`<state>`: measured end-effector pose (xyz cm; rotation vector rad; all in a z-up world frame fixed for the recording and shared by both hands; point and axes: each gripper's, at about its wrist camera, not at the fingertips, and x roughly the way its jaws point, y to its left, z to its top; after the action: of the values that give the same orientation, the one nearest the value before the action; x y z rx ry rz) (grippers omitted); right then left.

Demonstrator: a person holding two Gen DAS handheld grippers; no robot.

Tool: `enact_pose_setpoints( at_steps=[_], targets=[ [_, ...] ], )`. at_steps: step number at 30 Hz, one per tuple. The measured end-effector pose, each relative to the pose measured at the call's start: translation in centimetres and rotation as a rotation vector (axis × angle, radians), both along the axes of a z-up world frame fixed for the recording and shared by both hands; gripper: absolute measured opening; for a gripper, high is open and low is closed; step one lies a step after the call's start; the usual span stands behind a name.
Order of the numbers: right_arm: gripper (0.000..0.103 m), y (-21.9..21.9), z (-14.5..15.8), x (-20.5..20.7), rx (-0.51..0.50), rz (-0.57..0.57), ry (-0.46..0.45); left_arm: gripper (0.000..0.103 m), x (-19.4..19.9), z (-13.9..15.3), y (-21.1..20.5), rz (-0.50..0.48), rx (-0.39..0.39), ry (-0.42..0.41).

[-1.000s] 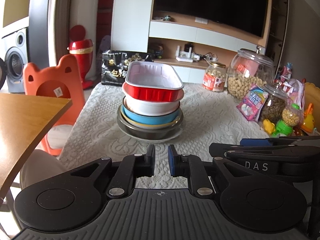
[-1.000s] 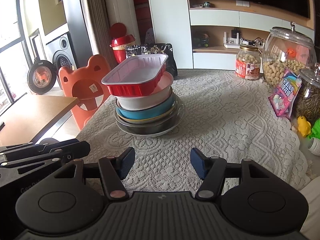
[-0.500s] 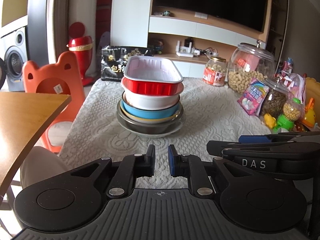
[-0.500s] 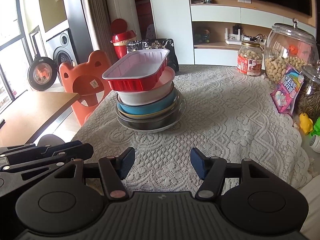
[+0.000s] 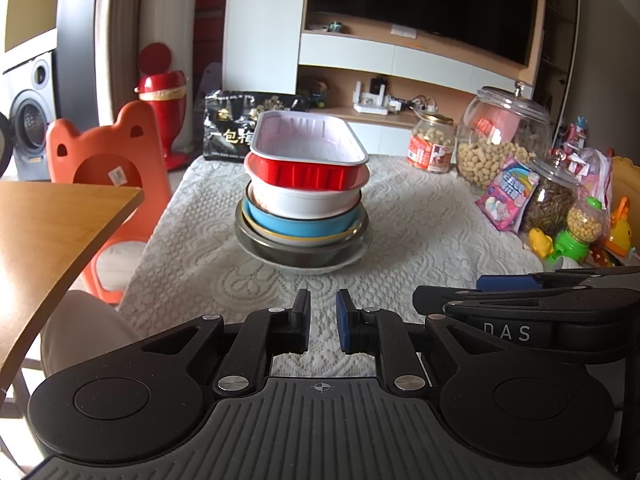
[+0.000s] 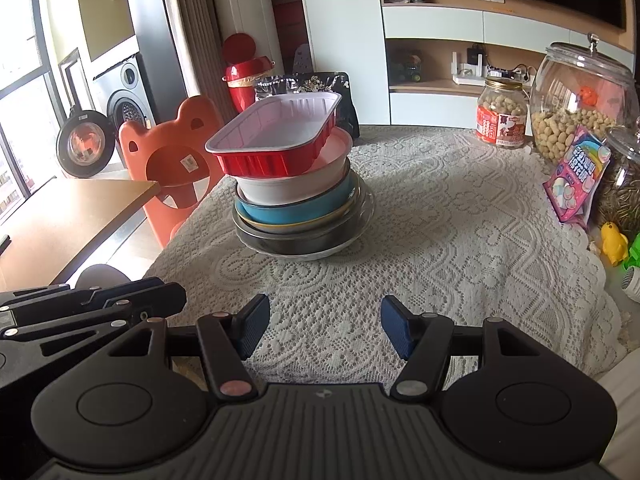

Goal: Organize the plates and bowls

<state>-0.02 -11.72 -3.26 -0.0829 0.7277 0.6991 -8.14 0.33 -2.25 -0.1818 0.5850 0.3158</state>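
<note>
A stack of dishes stands on the lace-covered table (image 5: 420, 216): a red foil tray (image 5: 308, 160) on top, a white bowl (image 5: 304, 200), a blue bowl (image 5: 296, 226) and a steel bowl (image 5: 296, 256) on a glass plate. The stack also shows in the right wrist view, with the red tray (image 6: 276, 140) tilted on the white bowl (image 6: 288, 188). My left gripper (image 5: 322, 320) is nearly shut and empty, short of the stack. My right gripper (image 6: 324, 326) is open and empty, also short of it.
Glass jars of nuts (image 5: 500, 136) and a small jar (image 5: 430, 144), a candy bag (image 5: 506, 192) and toys (image 5: 576, 228) line the table's right side. A black bag (image 5: 236, 128) lies behind the stack. A wooden table (image 5: 44, 232) and an orange chair (image 5: 108, 160) are at left.
Both grippers have drawn back slightly from the stack. The jaws have not changed.
</note>
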Motion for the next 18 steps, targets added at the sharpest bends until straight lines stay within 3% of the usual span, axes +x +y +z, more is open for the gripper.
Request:
enact_pose_setpoints(
  at_steps=[18],
  targets=[
    [0.062,0.07,-0.04,-0.12,-0.002,0.004,0.002,0.017,-0.18,0.01,-0.05,0.001,0.002,-0.007]
  ],
)
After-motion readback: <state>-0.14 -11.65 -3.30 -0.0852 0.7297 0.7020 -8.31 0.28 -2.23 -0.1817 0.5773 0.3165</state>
